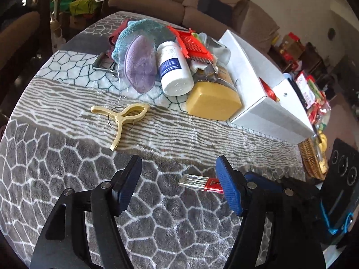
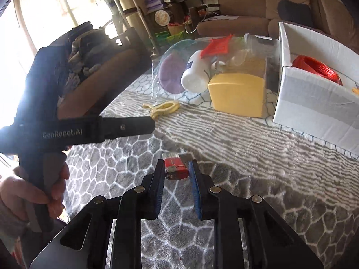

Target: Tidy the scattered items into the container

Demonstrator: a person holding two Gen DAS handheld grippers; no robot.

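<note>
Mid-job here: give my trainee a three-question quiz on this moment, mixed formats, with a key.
1. True or false: the right tool straddles the lighter.
2. Which thing already lies in the white box? A) red twine roll B) white bottle C) clip
3. Fill in: the left tool is ____, holding nothing.

Key: 1 true; 2 A; 3 open
</note>
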